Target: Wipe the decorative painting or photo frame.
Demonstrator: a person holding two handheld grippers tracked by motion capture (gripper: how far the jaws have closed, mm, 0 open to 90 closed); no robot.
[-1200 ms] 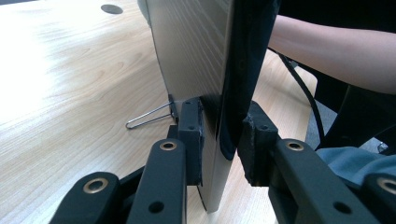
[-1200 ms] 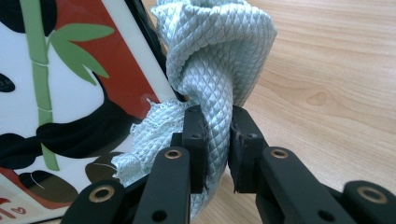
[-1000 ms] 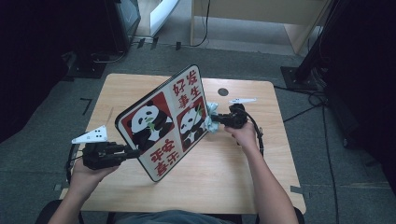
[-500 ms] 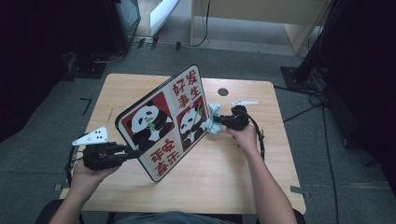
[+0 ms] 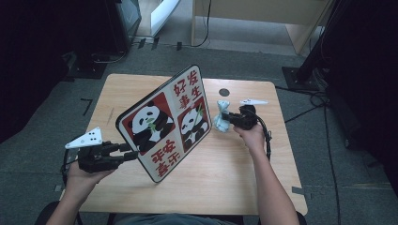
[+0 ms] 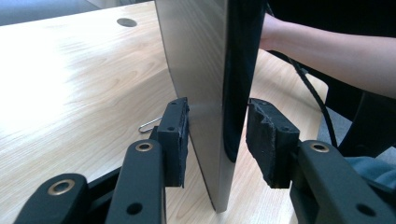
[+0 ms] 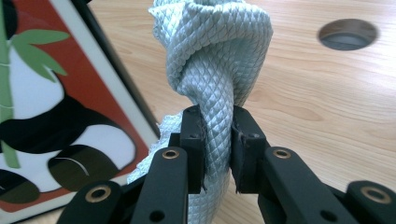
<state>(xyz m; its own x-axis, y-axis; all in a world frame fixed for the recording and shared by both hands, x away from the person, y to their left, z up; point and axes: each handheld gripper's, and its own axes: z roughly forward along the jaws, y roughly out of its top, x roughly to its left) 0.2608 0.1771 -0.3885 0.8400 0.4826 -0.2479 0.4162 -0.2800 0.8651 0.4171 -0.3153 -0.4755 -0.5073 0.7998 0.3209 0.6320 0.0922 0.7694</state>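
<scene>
Wiping looks like the step in hand. In the high view, at centre, we see the tilted red-and-white panda picture board (image 5: pixel 171 124) on the wooden table (image 5: pixel 225 178). In the left gripper view, the left gripper (image 6: pixel 219 135) has just been opening; its pads now stand off the board's edge between them. In the right gripper view, the right gripper (image 7: pixel 217 149) pinches a twisted pale-green cloth (image 7: pixel 215 70) beside the board; next we judge it must press onto the board's face.
</scene>
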